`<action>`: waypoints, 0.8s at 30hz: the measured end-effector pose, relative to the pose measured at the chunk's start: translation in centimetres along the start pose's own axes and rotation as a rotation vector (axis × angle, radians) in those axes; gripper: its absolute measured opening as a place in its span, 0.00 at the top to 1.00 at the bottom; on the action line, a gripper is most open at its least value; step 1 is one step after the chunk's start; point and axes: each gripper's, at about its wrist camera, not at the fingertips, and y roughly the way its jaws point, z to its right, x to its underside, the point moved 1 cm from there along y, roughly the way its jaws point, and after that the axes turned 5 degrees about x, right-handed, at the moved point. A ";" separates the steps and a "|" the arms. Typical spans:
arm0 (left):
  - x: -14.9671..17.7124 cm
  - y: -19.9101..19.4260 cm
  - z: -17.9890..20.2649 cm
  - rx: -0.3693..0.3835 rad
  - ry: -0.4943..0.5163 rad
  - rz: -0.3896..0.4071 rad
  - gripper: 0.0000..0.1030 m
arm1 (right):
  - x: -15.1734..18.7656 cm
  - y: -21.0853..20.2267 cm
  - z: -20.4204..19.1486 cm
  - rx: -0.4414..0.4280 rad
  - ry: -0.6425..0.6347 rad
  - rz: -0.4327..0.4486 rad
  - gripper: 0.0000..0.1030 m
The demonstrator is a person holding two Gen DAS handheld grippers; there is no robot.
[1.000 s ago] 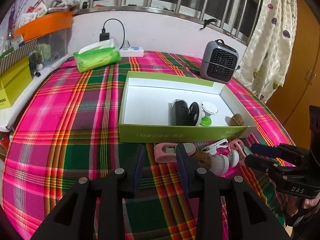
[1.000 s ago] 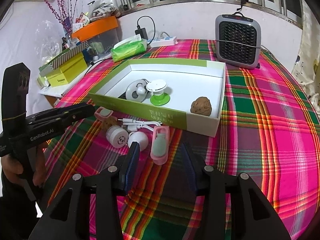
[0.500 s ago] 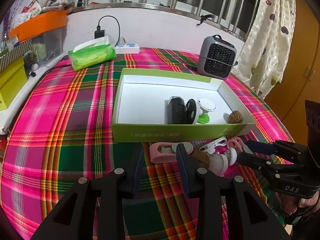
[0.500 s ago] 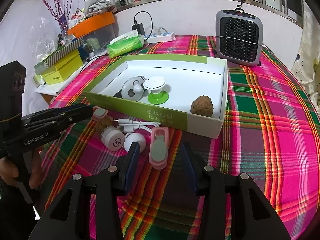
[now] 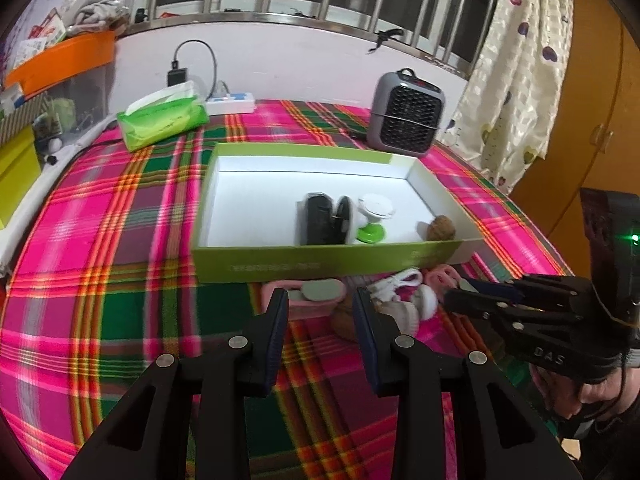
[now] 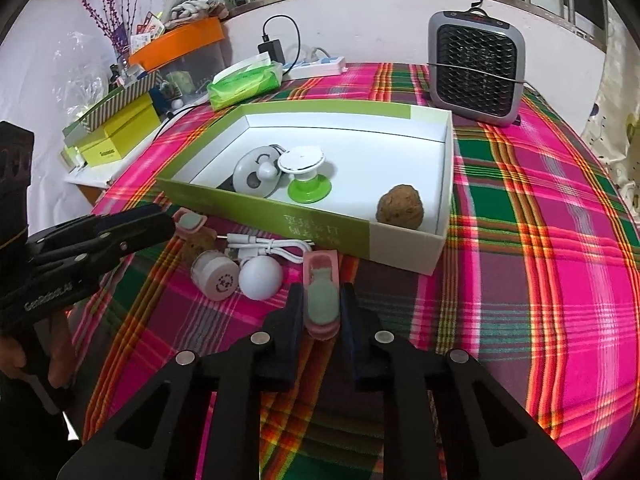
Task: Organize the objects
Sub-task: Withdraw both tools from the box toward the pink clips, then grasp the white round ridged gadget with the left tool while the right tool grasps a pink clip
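Right now the pink clip (image 6: 321, 293) with the grey-green pad sits pinched between the fingers of the right tool (image 6: 320, 312), which has closed on its near end — it lies on the plaid cloth of the surface (image 6: 520, 280), just in front of the green box (image 6: 264, 208) and pointing toward it. Just left of the clip are a white ball (image 6: 260, 278) and a small pale cylinder (image 6: 214, 274) touching it, with a coiled white cable (image 6: 266, 245) behind them against the box wall. A second pink clip (image 6: 189, 222) and a brown lump (image 6: 197, 245) lie further left, near the tip of the left tool (image 5: 320, 312). That left tool hovers with its jaws partly apart and nothing between them — it grips nothing. Inside the box rest a walnut (image 6: 400, 210) in the near right corner, a white-and-green suction holder (image 6: 305, 174) and a round grey gadget (image 6: 256, 174) beside it. Beyond the box stand a grey heater (image 6: 476, 66) at the right, a green tissue pack (image 6: 245, 80) and a white power strip (image 6: 316, 66) by the wall.
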 end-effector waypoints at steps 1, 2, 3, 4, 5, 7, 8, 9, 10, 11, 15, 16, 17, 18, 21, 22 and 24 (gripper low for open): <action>0.1 0.0 0.3 0.009 0.003 -0.001 0.70 | 0.1 -0.1 0.1 0.001 0.003 0.000 0.82; 0.2 0.0 0.6 0.017 0.006 -0.003 0.70 | 0.1 -0.1 0.2 0.001 0.006 0.001 0.82; 0.3 0.0 0.9 0.025 0.011 -0.006 0.70 | 0.2 -0.2 0.3 0.001 0.009 0.001 0.82; 0.4 0.0 1.5 0.037 0.023 -0.010 0.70 | 0.2 -0.2 0.4 0.001 0.011 0.001 0.82; 0.5 0.0 2.0 0.043 0.032 -0.011 0.70 | 0.3 -0.3 0.4 0.001 0.012 0.002 0.82; 0.7 0.2 2.9 0.062 0.052 -0.018 0.70 | 0.4 -0.3 0.4 0.000 0.013 0.001 0.82; 0.7 0.3 3.2 0.068 0.059 -0.022 0.70 | 0.4 -0.4 0.5 0.000 0.013 0.002 0.82; 0.8 0.4 3.6 0.074 0.067 -0.028 0.70 | 0.4 -0.4 0.5 0.000 0.012 0.002 0.82; 0.9 0.6 3.9 0.078 0.075 -0.035 0.70 | 0.4 -0.4 0.5 -0.001 0.011 0.002 0.82; 1.0 0.8 4.1 0.080 0.079 -0.041 0.70 | 0.5 -0.4 0.5 -0.002 0.011 0.002 0.82; 1.1 1.5 4.5 0.073 0.086 -0.057 0.70 | 0.6 -0.5 0.7 -0.005 0.017 0.002 0.82; 1.1 1.6 4.5 0.062 0.086 -0.063 0.70 | 0.6 -0.6 0.7 -0.006 0.019 0.003 0.82; 1.0 1.8 4.4 0.056 0.085 -0.067 0.70 | 0.6 -0.6 0.7 -0.007 0.019 0.003 0.82; 1.1 2.0 4.4 0.050 0.083 -0.072 0.70 | 0.6 -0.6 0.7 -0.008 0.020 0.003 0.82; 1.1 2.6 4.3 0.037 0.071 -0.094 0.70 | 0.6 -0.6 0.7 -0.010 0.020 0.006 0.82; 1.0 2.8 4.2 0.037 0.065 -0.096 0.70 | 0.6 -0.6 0.7 -0.011 0.020 0.005 0.82; 0.8 3.0 4.2 0.029 0.064 -0.098 0.71 | 0.6 -0.6 0.7 -0.011 0.021 0.005 0.82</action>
